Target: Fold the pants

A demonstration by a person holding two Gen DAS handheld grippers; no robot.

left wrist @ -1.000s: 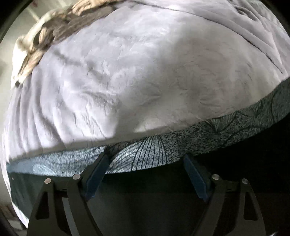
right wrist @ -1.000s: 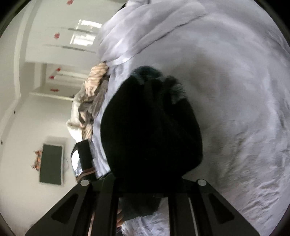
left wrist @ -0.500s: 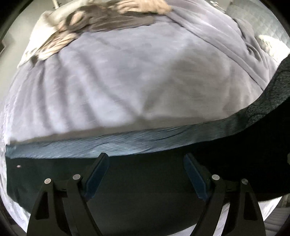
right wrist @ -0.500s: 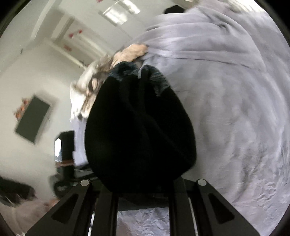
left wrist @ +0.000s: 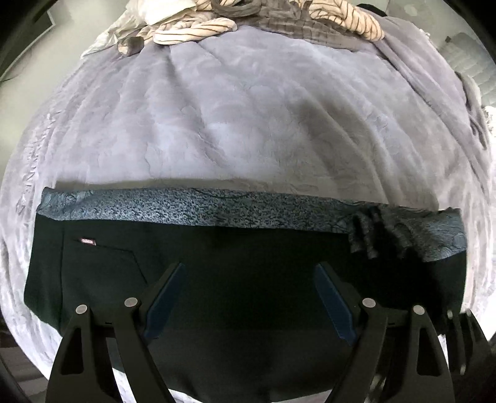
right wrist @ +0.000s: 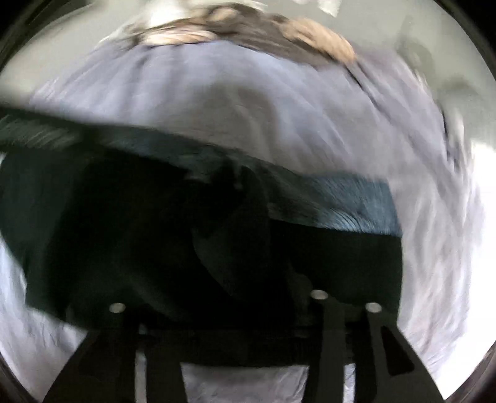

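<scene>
Dark green pants (left wrist: 217, 254) lie spread across a grey blanket (left wrist: 248, 108), with a blue-grey patterned band (left wrist: 217, 210) along their far edge and a small red label near the left pocket. My left gripper (left wrist: 248, 269) hovers above the pants, open, with nothing between its blue pads (left wrist: 161, 303). The right wrist view is blurred. There the pants (right wrist: 93, 232) and patterned band (right wrist: 356, 201) lie below my right gripper (right wrist: 223, 279), whose jaws are opening. Dark cloth lies under and between its fingers, and the tips are lost against it.
A heap of striped beige and grey clothes (left wrist: 217, 24) lies at the blanket's far edge and shows blurred in the right wrist view (right wrist: 248, 28). Quilted white bedding (left wrist: 471, 62) is at the far right. Bare blanket stretches beyond the pants.
The left gripper pulled back and rose, so the whole width of the pants shows. The right gripper rolled and swung over, its jaws parted, and the dark bundle it held now lies on the blanket.
</scene>
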